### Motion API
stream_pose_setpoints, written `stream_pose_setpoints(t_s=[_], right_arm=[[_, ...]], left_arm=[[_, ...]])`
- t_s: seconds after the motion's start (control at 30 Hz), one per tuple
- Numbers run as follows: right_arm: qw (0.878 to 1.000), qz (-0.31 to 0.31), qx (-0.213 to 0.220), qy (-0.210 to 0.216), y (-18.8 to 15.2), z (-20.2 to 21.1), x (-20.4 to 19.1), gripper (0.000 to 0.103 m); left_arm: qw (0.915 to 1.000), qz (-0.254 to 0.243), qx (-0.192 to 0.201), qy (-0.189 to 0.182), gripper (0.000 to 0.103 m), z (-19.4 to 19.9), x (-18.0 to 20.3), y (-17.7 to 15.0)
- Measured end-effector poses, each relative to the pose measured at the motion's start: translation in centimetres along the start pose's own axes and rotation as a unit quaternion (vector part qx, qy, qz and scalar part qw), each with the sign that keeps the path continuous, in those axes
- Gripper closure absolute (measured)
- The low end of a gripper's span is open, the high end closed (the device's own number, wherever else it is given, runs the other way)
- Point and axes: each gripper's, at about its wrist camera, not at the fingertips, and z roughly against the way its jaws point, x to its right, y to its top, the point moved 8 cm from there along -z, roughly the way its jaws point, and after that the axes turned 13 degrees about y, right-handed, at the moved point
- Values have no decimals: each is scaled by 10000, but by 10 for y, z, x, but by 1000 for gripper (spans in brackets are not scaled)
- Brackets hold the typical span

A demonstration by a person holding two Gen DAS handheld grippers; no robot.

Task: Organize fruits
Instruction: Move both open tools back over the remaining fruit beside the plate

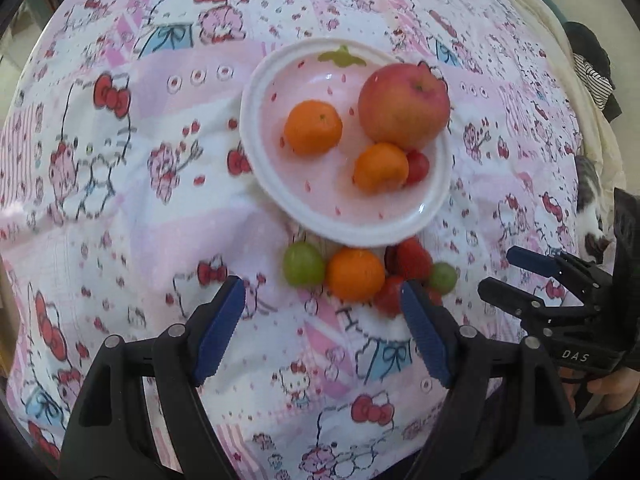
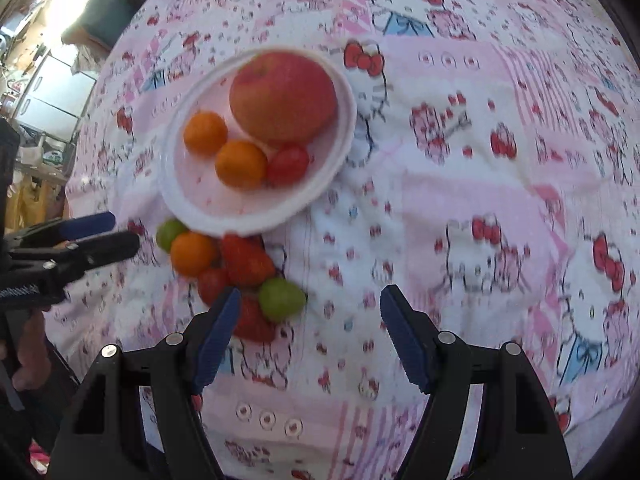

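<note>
I am working over a surface covered by a pink and white cartoon-cat cloth (image 1: 132, 208), with cluttered shelving glowing at the far left edge of the right wrist view. A white plate (image 1: 256, 92) with a pink centre is sitting on the cloth, and it is carrying a large red apple (image 1: 404, 102), two oranges (image 1: 313, 127) and a small red fruit (image 1: 418, 166) that is touching the apple and the nearer orange; I am taking it for a cherry tomato, though the blur makes that uncertain.

Just beside the plate's near rim, a loose cluster is lying on the cloth: a green grape (image 1: 303, 264), a third orange (image 1: 355, 275), a strawberry (image 1: 412, 260), a second green grape (image 1: 443, 277), and more red fruit partly hidden behind my left finger.

My left gripper (image 1: 324, 320) is hovering over the cloth with its jaws spread wide and nothing between them, the cluster lying just ahead of its tips. My right gripper (image 2: 310, 314) is likewise gaping and empty, hanging to the right of the cluster, its left finger overlapping the nearest red fruit in view.
</note>
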Motion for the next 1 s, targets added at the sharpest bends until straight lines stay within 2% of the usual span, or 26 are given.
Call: stream_pose_setpoints(t_s=[0.23,0.47,0.6,0.7,0.77,0.97,1.0], right_arm=[[9997,-216,119,89,-24,-3,6,28],[9995,-238,168,113,-31,-9,5,28],[9992,-316,188,125,-32,-10,10,28],[9987,-409,261,154,-31,-6,15,28],[9983,-463,311,177,-30,-4,17,28],[9977,-491,380,253,-26,-1,14,28],[9978,-489,378,252,-26,-2,14,28]], left_arm=[[9996,221,-144,-136,26,-9,-4,-18],[9982,512,-119,-300,28,-18,-6,-10],[9959,753,-200,-457,51,-26,-7,-3],[9941,972,-90,-479,57,-22,-15,3],[9936,1043,-67,-432,58,-21,-19,5],[9939,1008,-289,-329,58,-38,-19,4],[9940,1003,-289,-327,63,-39,-18,4]])
